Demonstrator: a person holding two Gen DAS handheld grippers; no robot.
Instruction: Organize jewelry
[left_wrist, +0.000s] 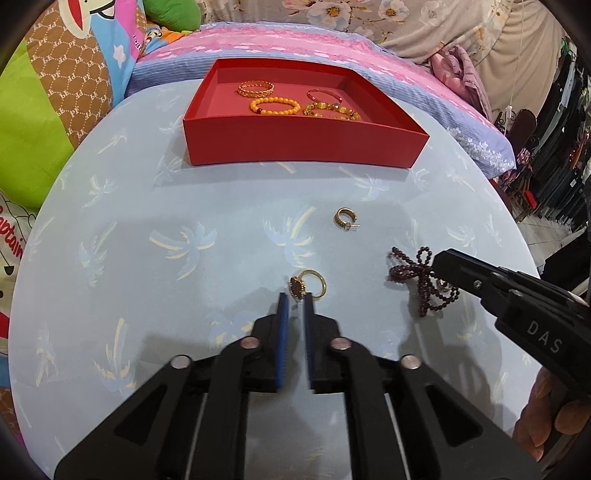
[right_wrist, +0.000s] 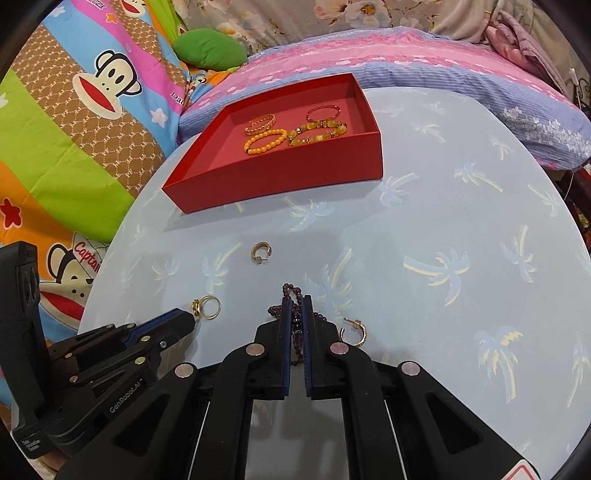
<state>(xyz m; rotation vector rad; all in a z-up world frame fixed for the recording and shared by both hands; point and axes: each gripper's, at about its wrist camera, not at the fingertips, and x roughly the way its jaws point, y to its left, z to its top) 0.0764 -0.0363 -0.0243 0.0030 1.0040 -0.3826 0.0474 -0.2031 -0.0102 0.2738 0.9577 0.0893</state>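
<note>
My left gripper rests on the palm-print table, its narrow jaws pinching the near edge of a gold ring with a dark flower top. From the right wrist view its tip touches that ring. My right gripper is shut on a dark purple bead string, which bunches on the table. One gold hoop earring lies loose mid-table; a second earring lies just right of the right fingers. The red box at the back holds several bracelets.
Patterned pillows and bedding ring the round table on the left and far sides. The table edge drops off at the right toward a cluttered room. A person's fingers hold the right gripper handle.
</note>
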